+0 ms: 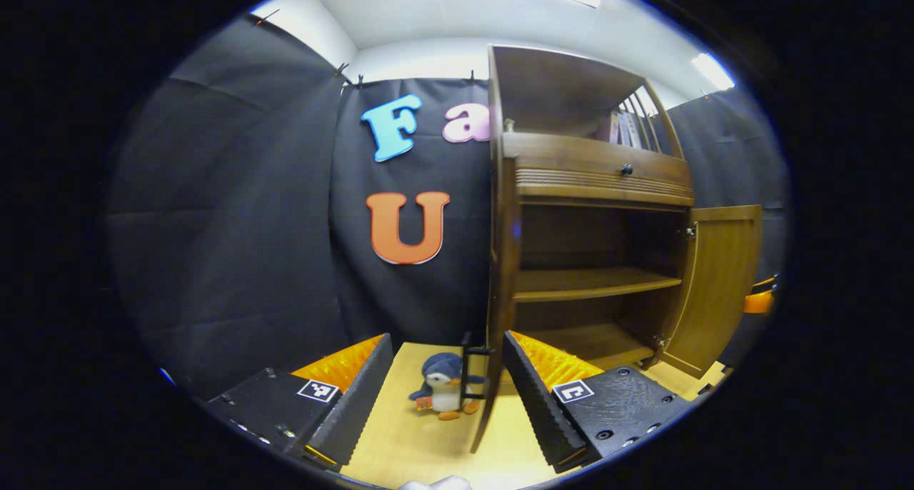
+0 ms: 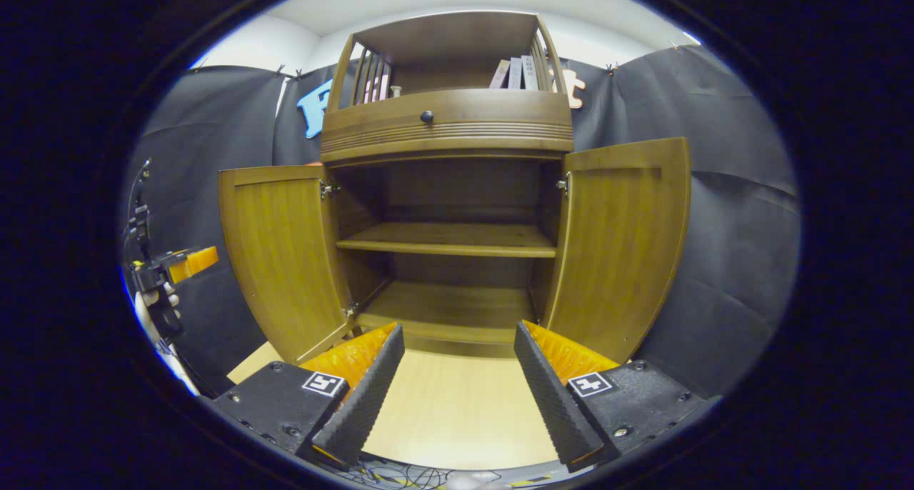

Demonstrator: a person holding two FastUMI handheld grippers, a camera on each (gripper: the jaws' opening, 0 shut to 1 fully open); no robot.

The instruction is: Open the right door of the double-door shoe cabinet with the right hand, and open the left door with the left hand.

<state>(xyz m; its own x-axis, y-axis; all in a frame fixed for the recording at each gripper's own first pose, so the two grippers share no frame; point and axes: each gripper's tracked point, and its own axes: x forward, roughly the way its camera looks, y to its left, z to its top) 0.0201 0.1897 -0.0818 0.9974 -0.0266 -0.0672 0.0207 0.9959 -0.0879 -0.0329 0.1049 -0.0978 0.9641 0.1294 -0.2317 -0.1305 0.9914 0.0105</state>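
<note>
Left gripper view: left gripper (image 1: 448,397), fingers spread wide and holding nothing, faces the left door (image 1: 496,261) edge-on. The door's long axis stands upright, its free edge between the fingers but not touching them. A toy penguin (image 1: 443,395) sits on the floor (image 1: 400,440) beyond.

Right gripper view: right gripper (image 2: 457,390), likewise wide and empty, faces the cabinet (image 2: 446,190). The right door (image 2: 621,247) stands open up and to its right. Both doors appear fully open.

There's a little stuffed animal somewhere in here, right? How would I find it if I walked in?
Look for the tall wooden shoe cabinet with both doors swung open. On the pale floor just beside its left door, against the black cloth wall, stands a small plush penguin, dark blue with a white belly and orange feet.
</note>
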